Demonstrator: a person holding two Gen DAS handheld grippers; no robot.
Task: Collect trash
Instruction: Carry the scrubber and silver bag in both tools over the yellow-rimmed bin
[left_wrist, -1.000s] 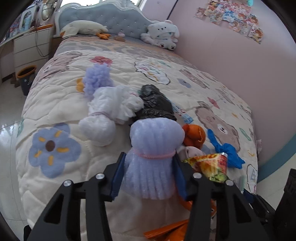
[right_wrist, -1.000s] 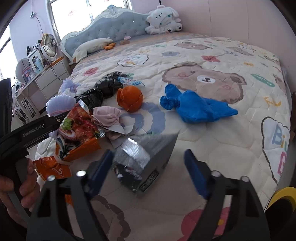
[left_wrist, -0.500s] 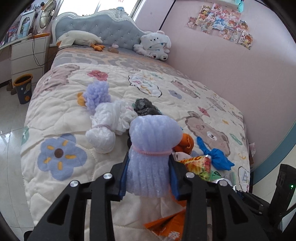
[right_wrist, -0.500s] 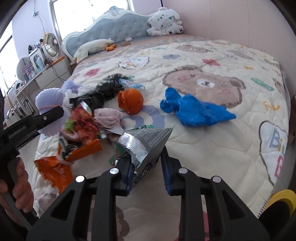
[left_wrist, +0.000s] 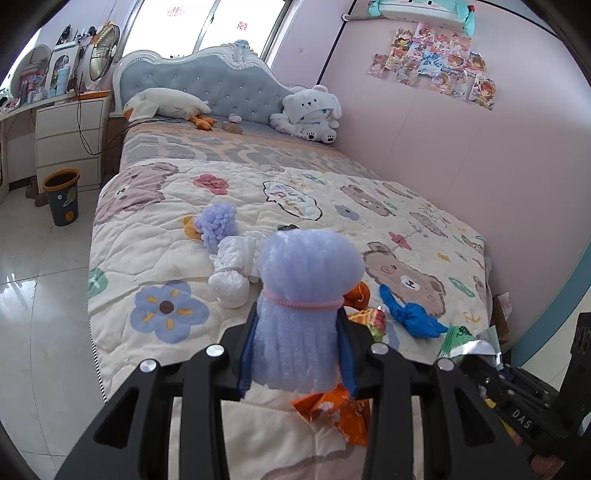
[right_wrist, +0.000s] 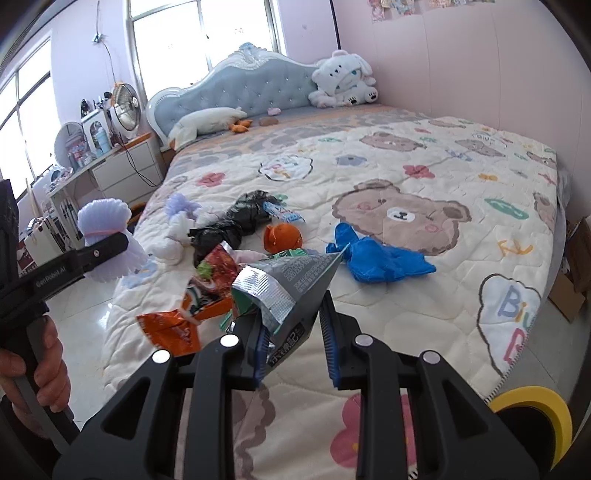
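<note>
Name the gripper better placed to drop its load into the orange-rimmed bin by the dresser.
Left, probably. The left gripper, shut on the lilac foam bundle, sits on the bin's side of the bed. The right gripper, shut on the silver snack wrapper, is farther toward the wall side.

A puffy lilac foam wad (left_wrist: 306, 306) with a pink band around its middle stands upright, pinched between two jaws, up above the bed (left_wrist: 155, 236). A silver snack bag (right_wrist: 291, 291), torn open and crinkled, sticks up between the other jaws. The rest of the trash lies on the bed near its foot end. There is a crumpled black bag (right_wrist: 236, 221), an orange ball of plastic (right_wrist: 282, 236), a knotted blue bag (right_wrist: 376, 254), a white foam wad (left_wrist: 232, 266) beside a small lilac one (left_wrist: 216, 225), a red snack bag (right_wrist: 214, 269), and a flat orange wrapper (right_wrist: 170, 328) at the bed's edge.
</note>
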